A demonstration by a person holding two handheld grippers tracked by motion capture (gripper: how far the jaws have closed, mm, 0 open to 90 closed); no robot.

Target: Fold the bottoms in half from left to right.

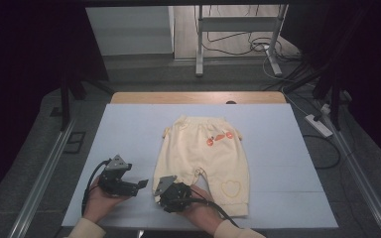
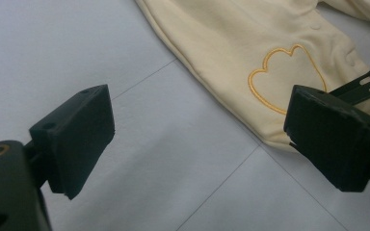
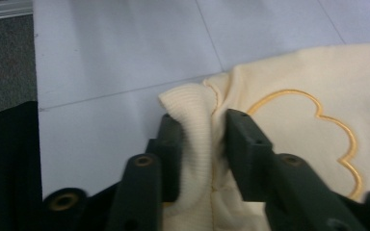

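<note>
Cream baby trousers [image 1: 203, 161] lie flat at the centre of the surface [image 1: 129, 134]. The right claw [image 3: 203, 144] is clamped on a ribbed leg cuff [image 3: 190, 115]; the left claw [image 2: 197, 139] hangs apart at lower left. This looks like the start of a fold, so next the cuff likely needs lifting toward the waistband.

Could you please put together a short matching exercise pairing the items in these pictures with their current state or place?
Column one:
1. left tool
2. right tool
3. pale yellow cotton baby trousers
4. orange carrot print

Column two:
A. pinching a ribbed leg cuff
B. spread flat on the light blue mat
C. jaws wide apart, holding nothing
D. near the waistband, on the far half of the garment

Pairs: 1-C, 2-A, 3-B, 4-D
</note>
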